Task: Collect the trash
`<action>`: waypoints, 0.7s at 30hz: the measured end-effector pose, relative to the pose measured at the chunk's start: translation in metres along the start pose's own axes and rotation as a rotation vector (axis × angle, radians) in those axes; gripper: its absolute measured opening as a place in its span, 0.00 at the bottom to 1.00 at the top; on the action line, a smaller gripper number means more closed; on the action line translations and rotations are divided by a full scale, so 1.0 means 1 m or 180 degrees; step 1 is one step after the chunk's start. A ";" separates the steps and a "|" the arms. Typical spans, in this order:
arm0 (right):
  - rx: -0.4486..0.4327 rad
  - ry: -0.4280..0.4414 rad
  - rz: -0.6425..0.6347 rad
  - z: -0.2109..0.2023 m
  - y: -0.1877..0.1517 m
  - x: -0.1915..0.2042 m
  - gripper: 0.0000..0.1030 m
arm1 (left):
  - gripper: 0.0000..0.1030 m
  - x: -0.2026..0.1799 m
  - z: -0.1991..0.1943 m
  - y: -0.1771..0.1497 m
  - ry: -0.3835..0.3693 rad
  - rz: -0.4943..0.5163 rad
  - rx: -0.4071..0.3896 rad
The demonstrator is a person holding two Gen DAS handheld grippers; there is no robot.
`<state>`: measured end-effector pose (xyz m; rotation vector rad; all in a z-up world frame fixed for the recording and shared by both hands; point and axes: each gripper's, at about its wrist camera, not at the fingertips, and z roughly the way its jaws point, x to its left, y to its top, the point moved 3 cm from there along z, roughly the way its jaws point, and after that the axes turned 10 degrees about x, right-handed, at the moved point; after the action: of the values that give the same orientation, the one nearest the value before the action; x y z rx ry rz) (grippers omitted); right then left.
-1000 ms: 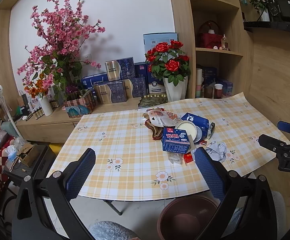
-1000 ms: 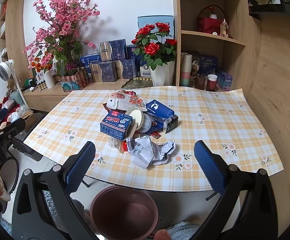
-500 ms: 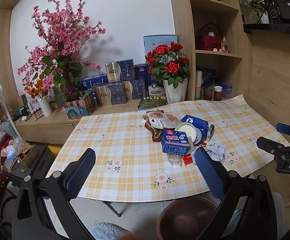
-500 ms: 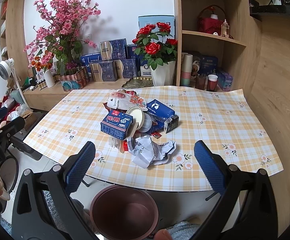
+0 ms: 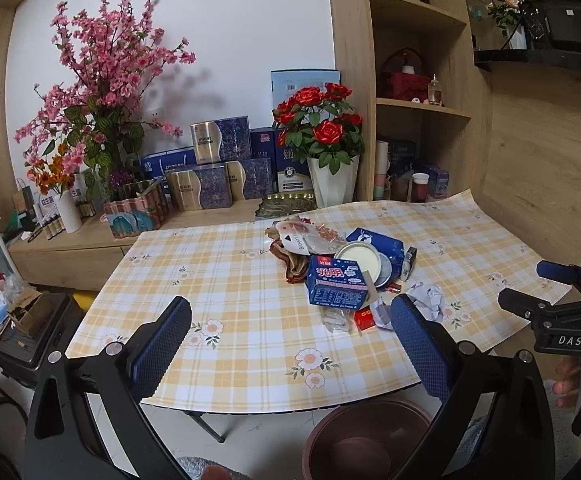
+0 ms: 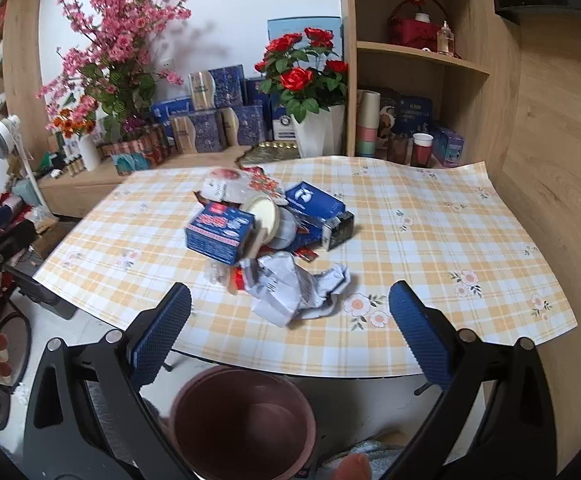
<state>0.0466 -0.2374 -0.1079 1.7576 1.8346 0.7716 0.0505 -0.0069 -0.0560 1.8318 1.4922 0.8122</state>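
Crumpled paper [image 6: 302,292] lies at the near edge of my trash pile [image 6: 266,224] on the checked worktop [image 6: 450,240], brown bin [image 6: 242,420] on the floor below; my right gripper [image 6: 290,336] and left gripper [image 5: 290,344] both hover with jaws wide, empty

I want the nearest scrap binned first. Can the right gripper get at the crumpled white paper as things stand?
Probably yes. The right gripper is open and the crumpled white paper lies nearest the table's front edge, with nothing between. The blue carton sits behind it, out of the way.
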 end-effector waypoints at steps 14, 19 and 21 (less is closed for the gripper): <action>0.0246 -0.0271 0.0040 0.068 -0.035 -0.021 0.95 | 0.95 0.005 0.066 -0.037 -0.0168 -0.0025 0.0489; 0.0277 -0.0320 -0.0085 0.089 -0.032 -0.021 0.95 | 0.95 0.012 0.081 -0.041 -0.0162 -0.0186 0.0562; 0.0303 -0.0279 -0.0230 0.100 -0.028 -0.015 0.95 | 0.95 0.016 0.086 -0.042 -0.0150 -0.0253 0.0588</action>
<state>0.0962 -0.2457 -0.2005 1.7439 1.8929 0.5791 0.0963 0.0082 -0.1403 1.8964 1.6451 0.6062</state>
